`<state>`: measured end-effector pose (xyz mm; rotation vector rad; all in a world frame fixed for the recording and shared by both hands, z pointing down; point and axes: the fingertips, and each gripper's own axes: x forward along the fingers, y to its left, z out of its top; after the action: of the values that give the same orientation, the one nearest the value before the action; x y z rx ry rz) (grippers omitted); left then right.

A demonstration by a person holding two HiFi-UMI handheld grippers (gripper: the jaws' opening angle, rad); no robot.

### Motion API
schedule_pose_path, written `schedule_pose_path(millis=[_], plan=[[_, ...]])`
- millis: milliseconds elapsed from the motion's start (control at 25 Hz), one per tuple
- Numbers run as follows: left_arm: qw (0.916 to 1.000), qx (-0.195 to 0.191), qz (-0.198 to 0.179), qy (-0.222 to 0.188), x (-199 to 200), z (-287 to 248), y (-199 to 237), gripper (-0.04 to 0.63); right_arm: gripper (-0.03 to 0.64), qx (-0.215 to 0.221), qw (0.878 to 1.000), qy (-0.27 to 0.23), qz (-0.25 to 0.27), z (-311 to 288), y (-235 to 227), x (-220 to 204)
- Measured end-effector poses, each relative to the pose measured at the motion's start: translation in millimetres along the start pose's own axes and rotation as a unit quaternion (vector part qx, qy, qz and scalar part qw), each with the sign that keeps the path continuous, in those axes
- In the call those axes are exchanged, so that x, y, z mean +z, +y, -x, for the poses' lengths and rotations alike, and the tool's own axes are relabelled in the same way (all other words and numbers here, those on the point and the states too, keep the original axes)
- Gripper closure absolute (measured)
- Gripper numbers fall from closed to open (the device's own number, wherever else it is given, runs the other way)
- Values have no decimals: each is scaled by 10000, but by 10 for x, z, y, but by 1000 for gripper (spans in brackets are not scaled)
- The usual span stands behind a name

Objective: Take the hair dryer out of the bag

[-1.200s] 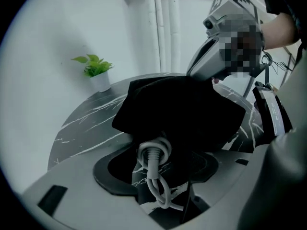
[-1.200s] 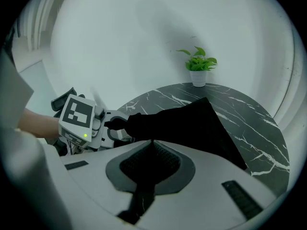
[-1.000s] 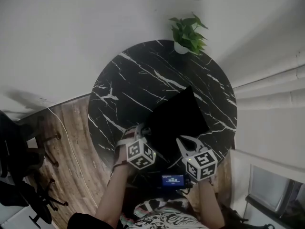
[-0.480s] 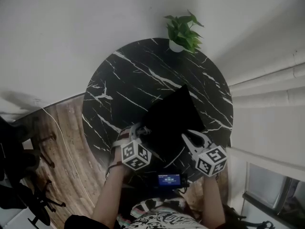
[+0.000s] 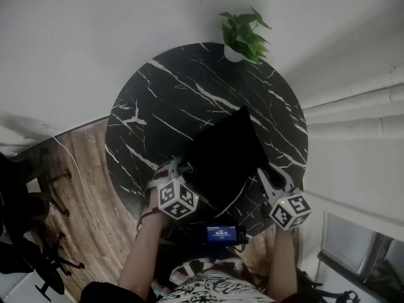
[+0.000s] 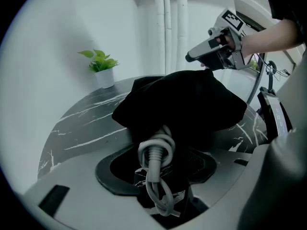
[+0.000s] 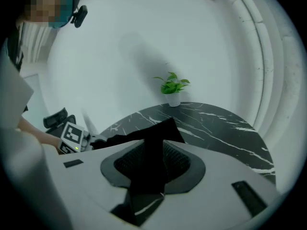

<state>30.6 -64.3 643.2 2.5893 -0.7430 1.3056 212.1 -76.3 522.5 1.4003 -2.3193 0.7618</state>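
A black bag [image 5: 227, 153] lies on the round black marble table [image 5: 177, 93]. My left gripper [image 5: 178, 168] is at the bag's near left corner. In the left gripper view [image 6: 156, 166] its jaws are closed round a bundle: the hair dryer's white coiled cord [image 6: 156, 152] with its ribbed sleeve, and dark bag fabric [image 6: 182, 104]. The dryer's body is hidden. My right gripper [image 5: 273, 174] is at the bag's near right side with its jaws opening. A strip of bag fabric [image 7: 158, 133] still runs between them [image 7: 146, 176], and the pads stand off it.
A small potted plant [image 5: 243, 33] stands at the table's far edge. A device with a lit blue screen [image 5: 221, 234] sits at the person's chest, just past the table's near rim. A dark chair base [image 5: 25, 232] stands on the wooden floor at the left.
My right gripper has swung right toward the table's near right rim and its jaws have parted. My left gripper has kept its place on the cord.
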Motion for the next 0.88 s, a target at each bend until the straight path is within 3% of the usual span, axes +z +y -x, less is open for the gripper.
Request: schedule_pose_path(millis=[120,240,320,560,880], plan=[[10000,10,47,30,-3,0,-8,354,532,-656,9961,334,476,6,-367,-216],[9999,41,94,43,-3,4,-6,354,578,-1131,9814,1031,1155,-67,-648,-491],[9999,70,99,55,-3,9,-7,354,591,-1265,9733,1364,1346,-127,-750,-629],[9999,85,79,64,9,2,-11,354,595,-1315,9620,1997,1319,-274,-854,-954],[9996,140,206,99,3,1,-12,354,597,-1422,9580,2298,963,-310,-869,-995]])
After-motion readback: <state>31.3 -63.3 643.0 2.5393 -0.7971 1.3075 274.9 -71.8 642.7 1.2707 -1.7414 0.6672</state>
